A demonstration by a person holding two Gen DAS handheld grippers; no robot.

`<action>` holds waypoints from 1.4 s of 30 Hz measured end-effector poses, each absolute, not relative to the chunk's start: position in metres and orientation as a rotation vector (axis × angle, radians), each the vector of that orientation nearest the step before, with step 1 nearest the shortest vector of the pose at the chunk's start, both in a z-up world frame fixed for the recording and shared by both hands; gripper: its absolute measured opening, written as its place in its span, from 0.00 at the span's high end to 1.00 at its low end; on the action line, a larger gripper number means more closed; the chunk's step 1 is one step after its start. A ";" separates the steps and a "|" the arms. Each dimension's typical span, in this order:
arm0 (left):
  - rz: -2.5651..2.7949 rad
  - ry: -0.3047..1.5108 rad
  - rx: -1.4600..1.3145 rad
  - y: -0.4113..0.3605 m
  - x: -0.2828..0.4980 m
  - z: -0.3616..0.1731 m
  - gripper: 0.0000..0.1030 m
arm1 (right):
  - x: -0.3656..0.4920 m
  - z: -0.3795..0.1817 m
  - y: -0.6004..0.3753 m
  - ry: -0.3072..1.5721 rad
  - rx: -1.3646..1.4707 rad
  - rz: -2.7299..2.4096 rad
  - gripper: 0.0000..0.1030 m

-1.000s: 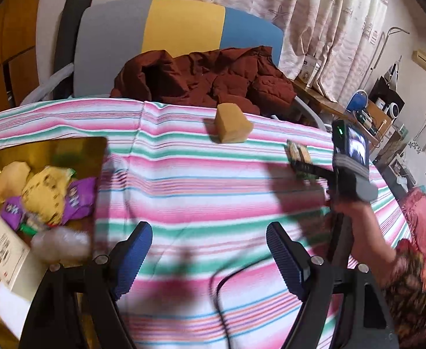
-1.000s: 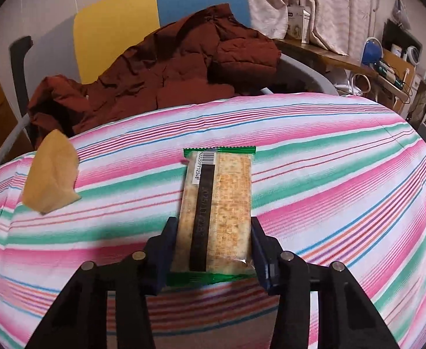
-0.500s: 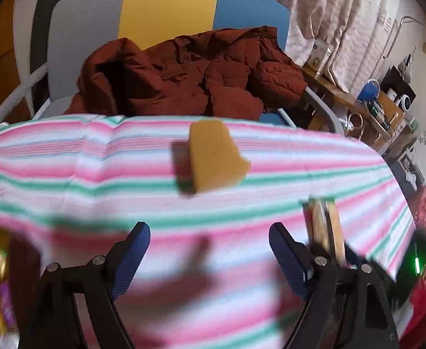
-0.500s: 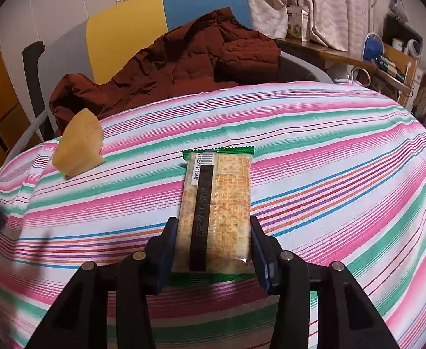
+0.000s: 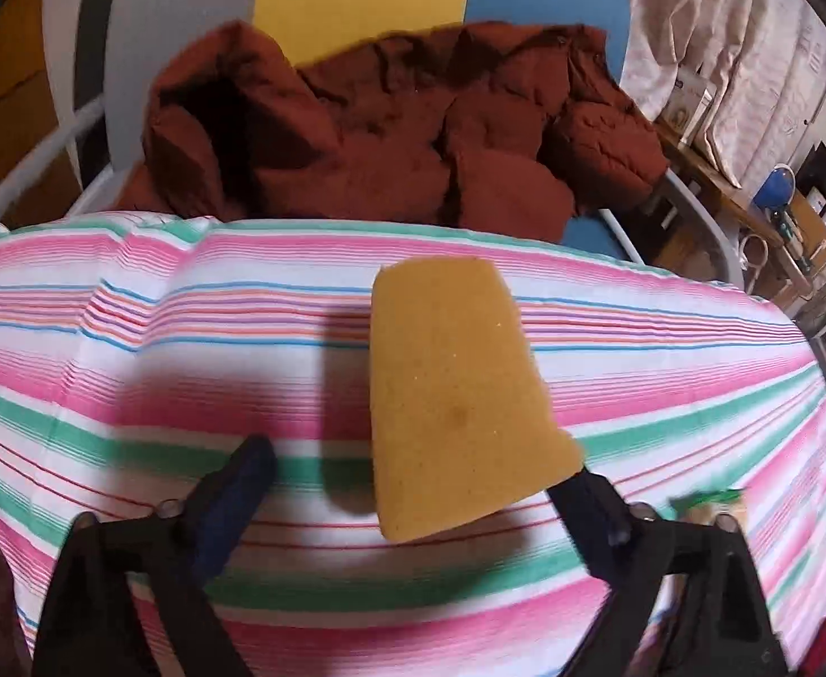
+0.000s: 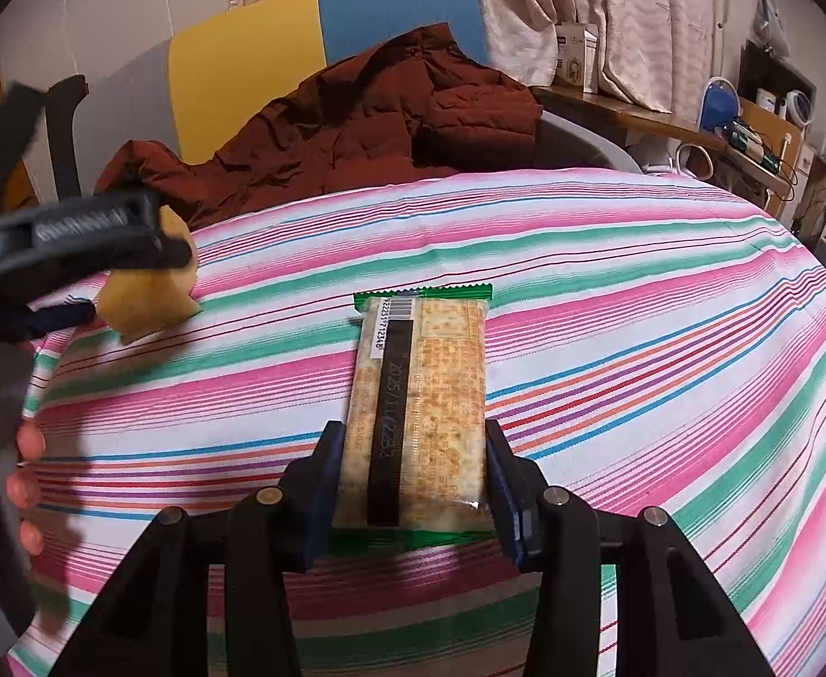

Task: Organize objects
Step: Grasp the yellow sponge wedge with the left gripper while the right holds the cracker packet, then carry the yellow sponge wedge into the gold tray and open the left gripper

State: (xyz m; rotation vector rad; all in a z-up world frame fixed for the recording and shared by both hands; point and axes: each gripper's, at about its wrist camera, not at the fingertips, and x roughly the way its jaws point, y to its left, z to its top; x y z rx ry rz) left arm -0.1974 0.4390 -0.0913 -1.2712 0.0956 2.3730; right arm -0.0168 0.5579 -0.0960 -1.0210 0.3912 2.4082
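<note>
Left wrist view: left gripper [image 5: 413,485] spread wide above striped cloth [image 5: 131,338], yellow sponge [image 5: 452,395] lying between the jaws, nearer the right one, unpinched.

Right wrist view: right gripper [image 6: 413,479] clamped on cracker packet [image 6: 418,406], packet jutting forward from the jaws over the cloth; sponge far left, amid the other gripper's fingers.
</note>
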 end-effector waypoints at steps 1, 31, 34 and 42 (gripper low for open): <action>2.364 0.087 -1.225 0.438 -0.194 -0.090 0.24 | -0.017 -0.096 0.558 0.393 -1.019 2.409 0.54; 2.347 0.162 -0.922 0.346 -0.087 -0.073 0.54 | 0.004 -0.081 0.531 0.283 -0.939 2.372 0.54; 2.371 0.158 -0.881 0.329 -0.072 -0.063 0.54 | 0.009 -0.078 0.514 0.226 -0.936 2.386 0.54; 2.351 0.106 -0.761 0.280 -0.035 -0.028 0.54 | 0.015 -0.072 0.476 0.043 -0.915 2.419 0.54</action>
